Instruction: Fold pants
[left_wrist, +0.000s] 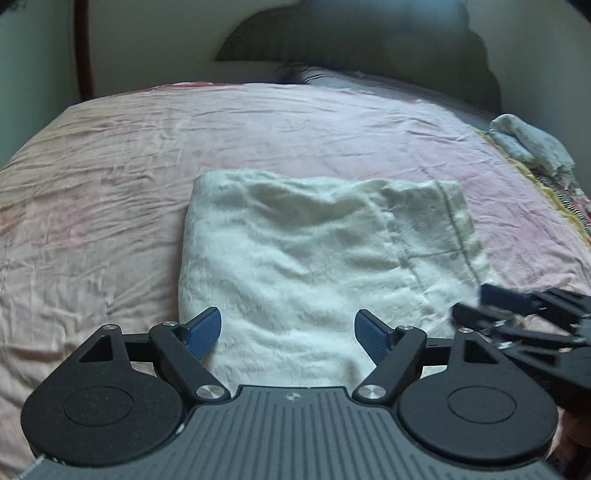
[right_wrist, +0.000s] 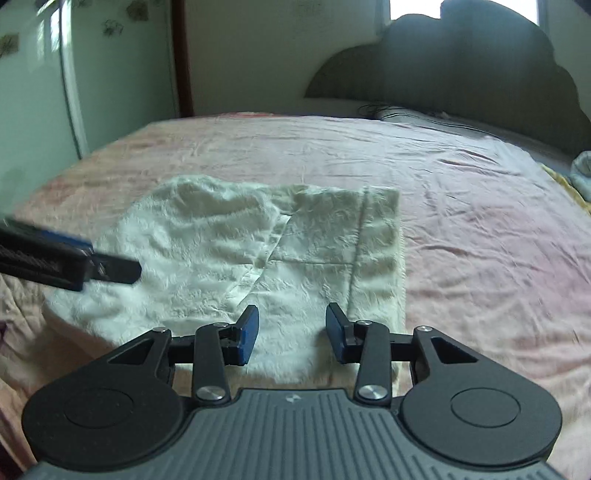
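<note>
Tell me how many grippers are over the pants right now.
2. The left gripper hovers open at the white pants' near edge; the right gripper hovers open beside it, toward the pants' right side.

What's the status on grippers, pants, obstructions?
Left gripper open, right gripper open, both empty. Fluffy white pants folded on pink bedsheet. Nothing blocking.

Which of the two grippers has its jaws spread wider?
The left gripper: its blue pads stand far apart over the near edge of the white fluffy folded pants. The right gripper is open too, but with a clearly narrower gap.
</note>
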